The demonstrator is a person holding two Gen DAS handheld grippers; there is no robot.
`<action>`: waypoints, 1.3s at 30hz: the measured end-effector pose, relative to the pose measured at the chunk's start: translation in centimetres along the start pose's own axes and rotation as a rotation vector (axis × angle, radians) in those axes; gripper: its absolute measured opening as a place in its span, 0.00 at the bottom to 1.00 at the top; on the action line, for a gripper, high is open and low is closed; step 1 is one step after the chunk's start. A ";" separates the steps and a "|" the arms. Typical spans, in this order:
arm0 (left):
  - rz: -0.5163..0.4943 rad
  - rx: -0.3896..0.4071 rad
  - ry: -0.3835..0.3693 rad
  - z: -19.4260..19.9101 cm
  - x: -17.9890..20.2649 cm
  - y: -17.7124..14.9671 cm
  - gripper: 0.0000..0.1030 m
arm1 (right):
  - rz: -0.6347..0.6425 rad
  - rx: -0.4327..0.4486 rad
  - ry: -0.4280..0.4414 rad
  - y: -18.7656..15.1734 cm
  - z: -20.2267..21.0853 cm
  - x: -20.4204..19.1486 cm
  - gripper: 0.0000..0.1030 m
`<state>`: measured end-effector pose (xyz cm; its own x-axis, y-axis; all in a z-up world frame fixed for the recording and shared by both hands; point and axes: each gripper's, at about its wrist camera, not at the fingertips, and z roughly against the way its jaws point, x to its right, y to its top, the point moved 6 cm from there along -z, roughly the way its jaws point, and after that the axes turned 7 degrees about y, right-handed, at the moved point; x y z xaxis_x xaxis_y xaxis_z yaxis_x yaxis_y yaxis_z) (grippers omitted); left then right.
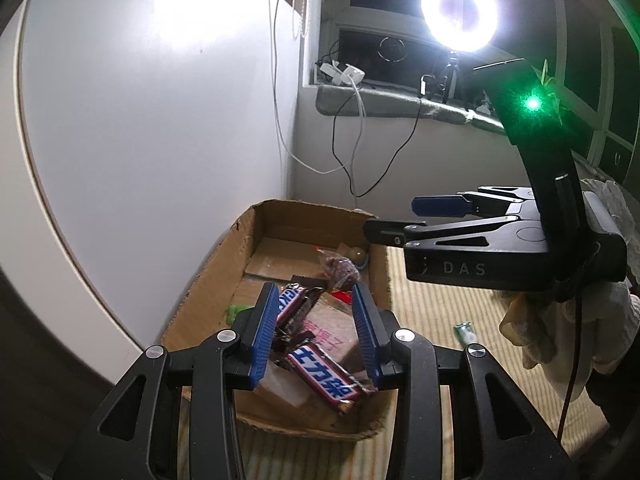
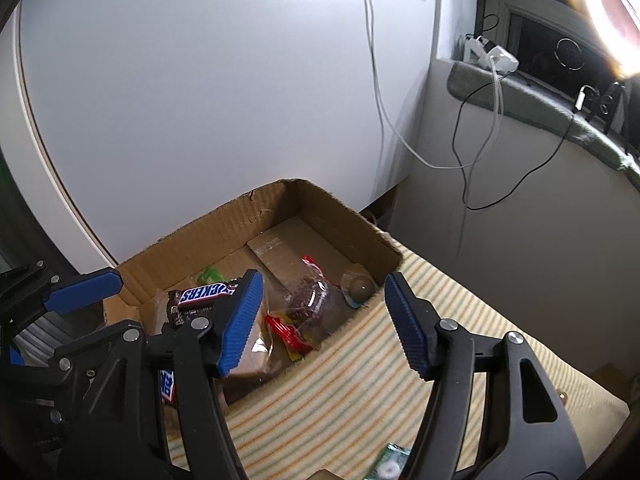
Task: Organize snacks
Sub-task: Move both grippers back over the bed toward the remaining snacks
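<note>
A cardboard box stands on a striped mat and holds snacks. Two Snickers bars lie in it, with a clear bag of dark sweets, a red packet and a round jelly cup. My left gripper is open and empty above the bars. My right gripper is open and empty over the box's near wall; it also shows in the left wrist view. A small green snack lies on the mat outside the box.
A white panel rises just behind the box. A windowsill with cables and a bright ring light is at the back right. The striped mat stretches right of the box.
</note>
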<state>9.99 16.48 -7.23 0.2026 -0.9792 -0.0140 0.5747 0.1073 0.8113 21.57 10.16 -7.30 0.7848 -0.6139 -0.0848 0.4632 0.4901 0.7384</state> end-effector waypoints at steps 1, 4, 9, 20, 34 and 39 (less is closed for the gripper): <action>-0.005 0.004 0.000 0.3 0.3 0.0 0.40 | -0.002 0.006 -0.003 -0.1 0.5 0.1 0.69; -0.015 0.011 -0.005 1.1 1.1 -0.1 0.42 | -0.005 0.025 -0.011 -0.5 2.0 0.3 0.74; -0.022 0.019 -0.020 1.9 2.2 0.1 0.46 | -0.014 0.042 -0.036 -1.7 4.5 1.1 0.81; -0.043 -0.017 -0.118 2.0 7.1 -1.6 0.47 | -0.093 0.094 -0.118 -5.8 11.3 5.9 0.81; -0.082 -0.135 -0.219 -1.1 13.7 -4.7 0.47 | -0.220 0.029 -0.326 -16.7 18.4 15.4 0.81; -0.082 -0.184 -0.239 -2.7 14.9 -5.8 0.47 | -0.247 -0.042 -0.387 -21.2 19.2 17.9 0.81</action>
<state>11.77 1.76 -13.75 -0.0298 -0.9963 0.0803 0.7195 0.0344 0.6936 17.95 -23.08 -11.61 0.4407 -0.8976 0.0073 0.6396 0.3197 0.6991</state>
